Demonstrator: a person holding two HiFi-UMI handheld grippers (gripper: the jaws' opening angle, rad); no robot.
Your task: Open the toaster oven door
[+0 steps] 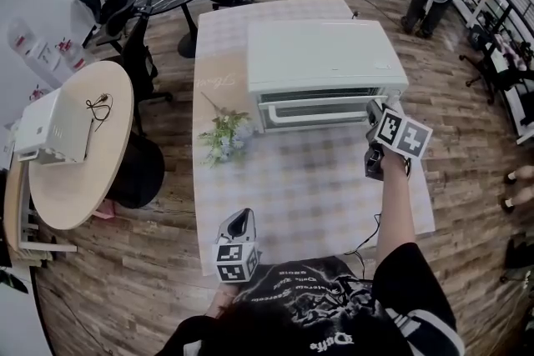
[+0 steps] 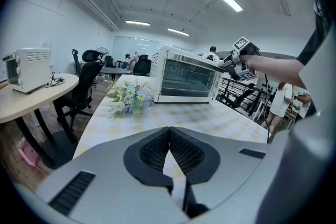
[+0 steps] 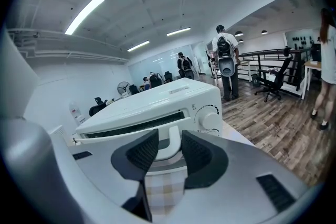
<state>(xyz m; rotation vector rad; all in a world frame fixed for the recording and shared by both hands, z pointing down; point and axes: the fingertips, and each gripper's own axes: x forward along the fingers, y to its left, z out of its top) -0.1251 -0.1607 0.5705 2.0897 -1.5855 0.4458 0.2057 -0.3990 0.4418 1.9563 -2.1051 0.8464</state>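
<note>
White toaster oven (image 1: 321, 54) sits on the table's (image 1: 309, 188) far half. Right gripper (image 3: 169, 145) is half-open around the handle's (image 1: 310, 117) right end without clamping it; left gripper (image 2: 169, 134) is closed and empty. Risk: pulling without a clamp, jaws may slip off.

The right gripper (image 3: 169, 140) has its jaws apart; the curved right end of the white handle (image 3: 164, 153) of the toaster oven (image 3: 157, 105) stands between them, and contact is not clear; a round knob (image 3: 210, 119) is just beside; a checked desk (image 3: 164, 191) lies below.
</note>
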